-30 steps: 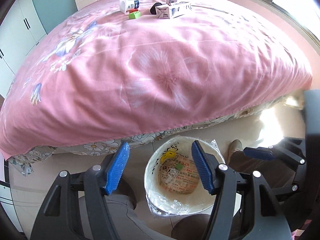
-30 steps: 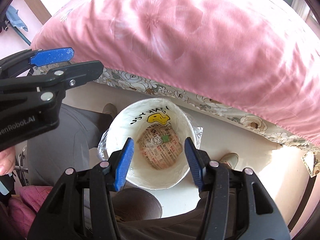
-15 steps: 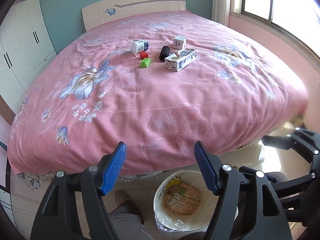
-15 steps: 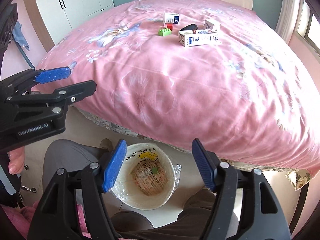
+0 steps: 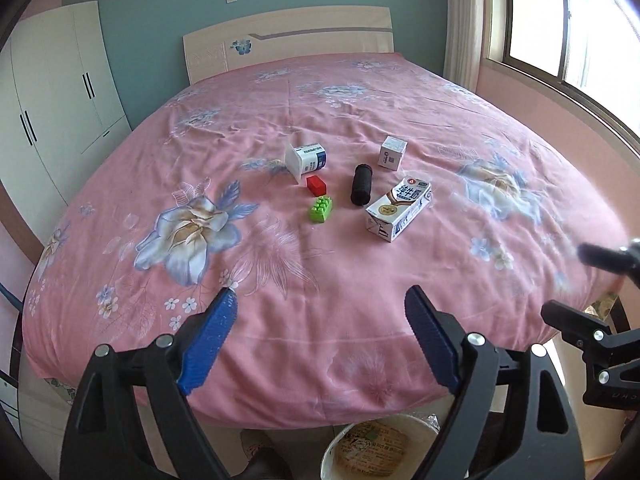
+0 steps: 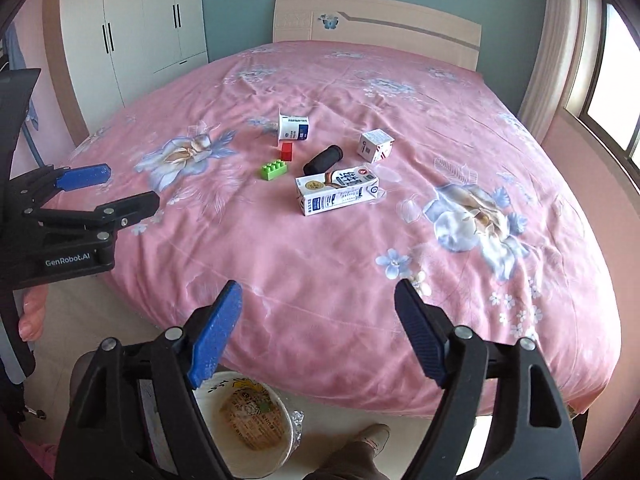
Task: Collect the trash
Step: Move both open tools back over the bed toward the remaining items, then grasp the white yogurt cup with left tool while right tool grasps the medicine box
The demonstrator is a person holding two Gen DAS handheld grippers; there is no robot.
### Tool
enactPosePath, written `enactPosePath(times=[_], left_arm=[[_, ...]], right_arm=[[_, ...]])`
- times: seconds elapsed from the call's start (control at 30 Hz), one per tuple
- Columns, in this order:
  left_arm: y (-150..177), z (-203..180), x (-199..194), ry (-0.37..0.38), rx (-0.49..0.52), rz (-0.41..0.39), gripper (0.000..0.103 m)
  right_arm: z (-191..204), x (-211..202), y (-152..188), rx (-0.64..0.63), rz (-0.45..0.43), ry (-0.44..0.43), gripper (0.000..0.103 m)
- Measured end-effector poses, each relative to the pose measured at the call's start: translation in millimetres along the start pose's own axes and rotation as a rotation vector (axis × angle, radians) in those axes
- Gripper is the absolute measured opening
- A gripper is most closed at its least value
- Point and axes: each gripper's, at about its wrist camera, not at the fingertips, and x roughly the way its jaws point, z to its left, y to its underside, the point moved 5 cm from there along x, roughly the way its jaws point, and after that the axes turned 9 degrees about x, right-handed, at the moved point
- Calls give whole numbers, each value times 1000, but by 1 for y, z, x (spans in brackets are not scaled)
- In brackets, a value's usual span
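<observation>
Between pickups: your left gripper (image 5: pixel 316 344) and right gripper (image 6: pixel 318 332) hang empty, jaws opening, above the bin (image 6: pixel 276 444). Milk carton (image 6: pixel 338 191) and yogurt cup (image 6: pixel 294 127) lie mid-bed. Reach far forward next.

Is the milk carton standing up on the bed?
No, the milk carton lies flat on its side on the pink bedspread, near the black cylinder.

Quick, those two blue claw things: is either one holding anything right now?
Left gripper: jaws opening, nothing between them.
Right gripper: jaws opening, nothing between them.
</observation>
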Motion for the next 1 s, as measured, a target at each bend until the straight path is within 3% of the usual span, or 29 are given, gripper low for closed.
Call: enactPosePath(times=[0.27, 0.5, 0.7, 1.0], left_arm=[[-61, 32, 41, -30, -49, -8, 89], [-104, 46, 96, -18, -122, 19, 90], [-132, 43, 152, -2, -167, 52, 90], [-159, 38, 241, -37, -211, 134, 90]], right_arm=[[-26, 28, -73, -1, -47, 32, 78], [-50, 77, -127, 25, -42, 15, 78], [-73, 134, -162, 58, -10, -15, 78], [-87, 237, -195, -83, 79, -18, 78]])
